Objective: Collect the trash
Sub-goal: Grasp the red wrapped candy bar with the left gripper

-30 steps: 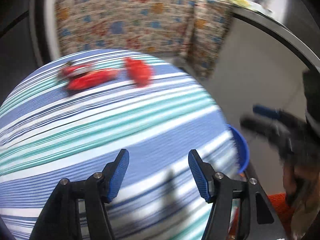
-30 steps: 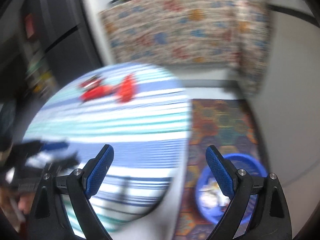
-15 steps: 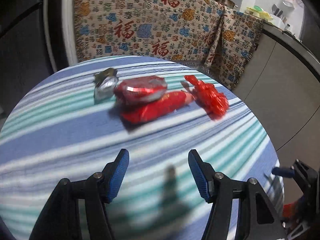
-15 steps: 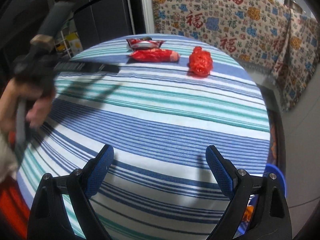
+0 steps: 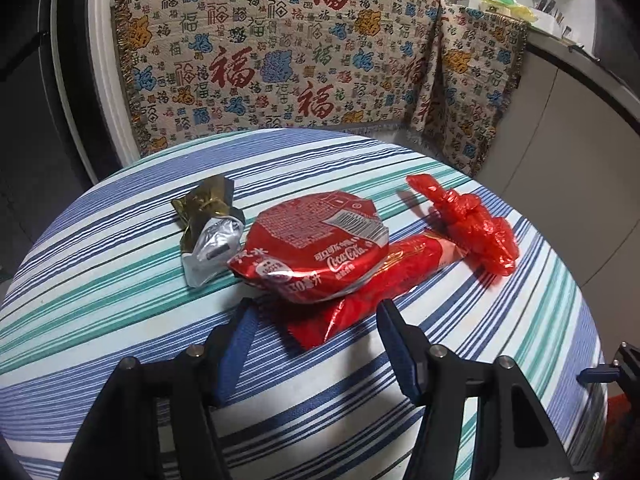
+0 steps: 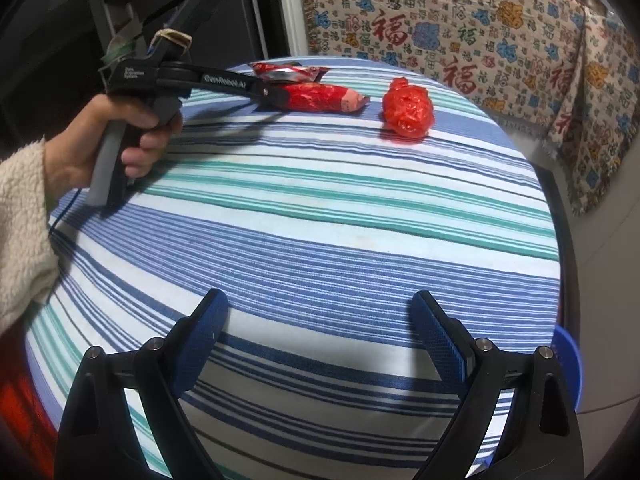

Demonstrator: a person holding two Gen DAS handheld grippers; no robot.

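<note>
Trash lies on the round striped table [image 5: 120, 300]: a gold and silver foil wrapper [image 5: 210, 226], a red Coca-Cola label wrapper [image 5: 316, 246] lying on a long red wrapper [image 5: 384, 280], and a crumpled red plastic bag [image 5: 476, 226]. My left gripper [image 5: 314, 340] is open, its fingertips on either side of the long red wrapper's near end. In the right wrist view the left gripper [image 6: 268, 94] reaches the long red wrapper [image 6: 320, 98], with the red bag [image 6: 408, 112] to its right. My right gripper [image 6: 320, 344] is open and empty above the table's near side.
A blue bin [image 6: 568, 364] shows on the floor past the table's right edge. A patterned cloth [image 5: 300, 56] hangs over a counter behind the table. A dark cabinet [image 6: 60, 20] stands at the left.
My left gripper has moved forward across the table until its open jaws straddle the long red wrapper's near end. My right gripper has swung from the blue bin to over the table.
</note>
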